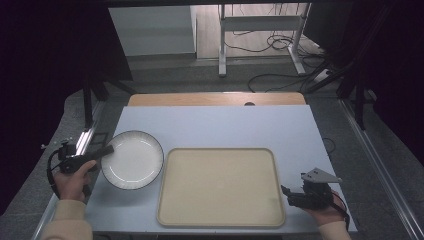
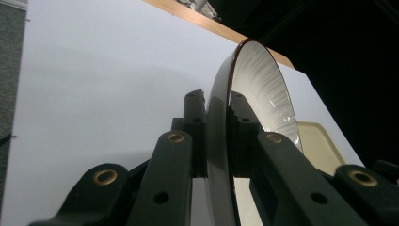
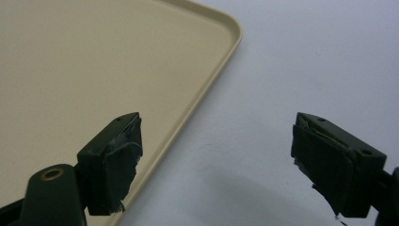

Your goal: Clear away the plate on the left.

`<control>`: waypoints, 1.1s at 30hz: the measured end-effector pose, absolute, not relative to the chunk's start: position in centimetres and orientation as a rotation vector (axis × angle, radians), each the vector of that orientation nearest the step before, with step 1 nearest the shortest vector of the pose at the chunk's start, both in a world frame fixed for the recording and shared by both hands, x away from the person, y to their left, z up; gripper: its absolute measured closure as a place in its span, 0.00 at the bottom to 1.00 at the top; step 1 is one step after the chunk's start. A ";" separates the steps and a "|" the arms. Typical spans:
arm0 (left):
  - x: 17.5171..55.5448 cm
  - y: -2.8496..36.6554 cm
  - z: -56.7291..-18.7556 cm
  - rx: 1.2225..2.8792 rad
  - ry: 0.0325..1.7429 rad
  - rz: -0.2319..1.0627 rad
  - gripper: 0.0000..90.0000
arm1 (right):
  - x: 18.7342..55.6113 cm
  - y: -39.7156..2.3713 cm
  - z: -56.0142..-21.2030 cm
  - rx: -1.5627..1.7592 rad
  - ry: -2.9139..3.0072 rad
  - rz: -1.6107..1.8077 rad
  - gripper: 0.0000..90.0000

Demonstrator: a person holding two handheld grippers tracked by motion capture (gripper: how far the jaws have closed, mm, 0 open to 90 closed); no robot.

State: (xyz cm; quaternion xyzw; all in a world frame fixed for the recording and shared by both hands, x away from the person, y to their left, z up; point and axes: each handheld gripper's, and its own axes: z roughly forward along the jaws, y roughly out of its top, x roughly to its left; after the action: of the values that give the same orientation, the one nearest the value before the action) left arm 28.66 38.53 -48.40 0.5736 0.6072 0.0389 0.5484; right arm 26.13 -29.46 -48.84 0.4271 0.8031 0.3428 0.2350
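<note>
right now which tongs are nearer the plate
Left. The left tongs are clamped on the plate at its left rim, one jaw on each side. The right tongs stand open beyond the beige tray, at its lower right corner.

Glossy glazed ceramic plate (image 1: 132, 160), matt beige plastic tray (image 1: 221, 187), smooth pale tabletop (image 1: 215, 127) with wooden far edge.

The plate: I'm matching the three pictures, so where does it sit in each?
High view: plate lies left of the tray, left gripper on its left rim.
Left gripper view: centre, seen edge-on, clamped between the jaws.
Right gripper view: not in it.
Shared landmark: the beige tray.
</note>
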 end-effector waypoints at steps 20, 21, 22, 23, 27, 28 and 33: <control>28.9 36.4 -47.3 1.335 1.330 0.025 0.90 | 26.2 -29.5 -48.9 1.172 2.202 0.936 0.20; 28.9 36.3 -47.3 1.335 1.326 0.020 0.90 | 26.2 -29.5 -48.9 1.172 2.202 0.936 0.20; 28.9 35.9 -47.1 1.339 1.316 0.017 0.90 | 26.2 -29.5 -48.9 1.171 2.202 0.937 0.20; 29.0 35.7 -47.0 1.341 1.313 0.016 0.90 | 26.2 -29.5 -48.9 1.171 2.203 0.938 0.20; 29.0 35.1 -46.8 1.356 1.304 0.017 0.90 | 26.2 -29.5 -48.9 1.171 2.203 0.938 0.20; 29.1 34.9 -46.8 1.360 1.301 0.016 0.90 | 26.2 -29.5 -48.9 1.171 2.203 0.938 0.20; 29.2 34.1 -46.6 1.372 1.280 0.027 0.90 | 26.2 -29.5 -48.9 1.170 2.204 0.937 0.20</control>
State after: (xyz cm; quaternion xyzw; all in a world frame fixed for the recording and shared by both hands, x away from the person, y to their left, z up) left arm 29.16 34.12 -46.59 0.5897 0.5503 0.0115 0.5910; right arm 26.17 -29.47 -48.87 0.4266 0.8036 0.3415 0.2359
